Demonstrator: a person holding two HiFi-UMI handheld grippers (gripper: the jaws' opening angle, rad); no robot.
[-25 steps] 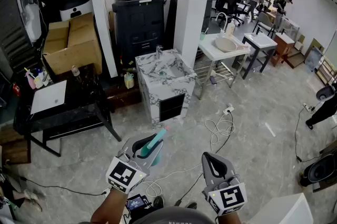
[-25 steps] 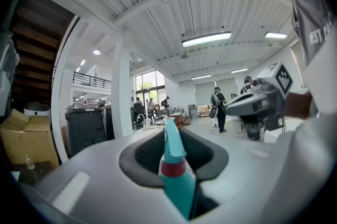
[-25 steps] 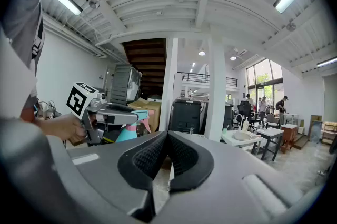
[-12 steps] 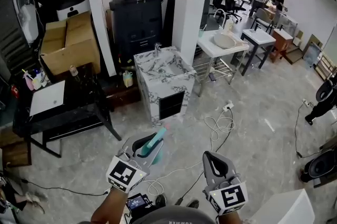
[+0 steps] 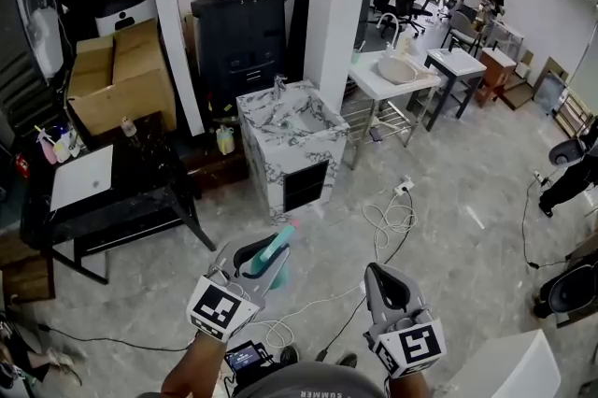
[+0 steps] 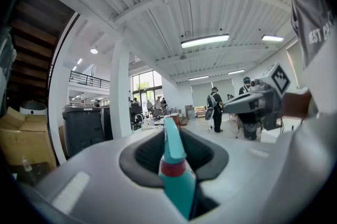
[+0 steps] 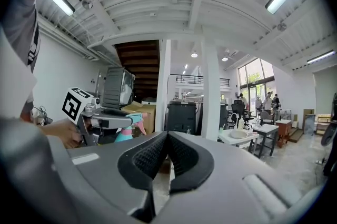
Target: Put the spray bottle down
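Note:
A teal spray bottle with a red collar and a pink nozzle tip sits between the jaws of my left gripper, which is shut on it and held level above the floor. In the left gripper view the bottle stands up between the jaws, nozzle pointing away. My right gripper hangs to the right of it, shut and holding nothing. The right gripper view shows its pads meeting, with the left gripper and the bottle off to its left.
A marble-patterned sink cabinet stands straight ahead beside a white pillar. At the left are a black table and a cardboard box. White cables lie on the floor. A white basin table is at the back right.
The whole room has slid slightly in the head view as the person shifts. The left gripper keeps the same hold on the bottle. The right gripper has drifted a little to the right.

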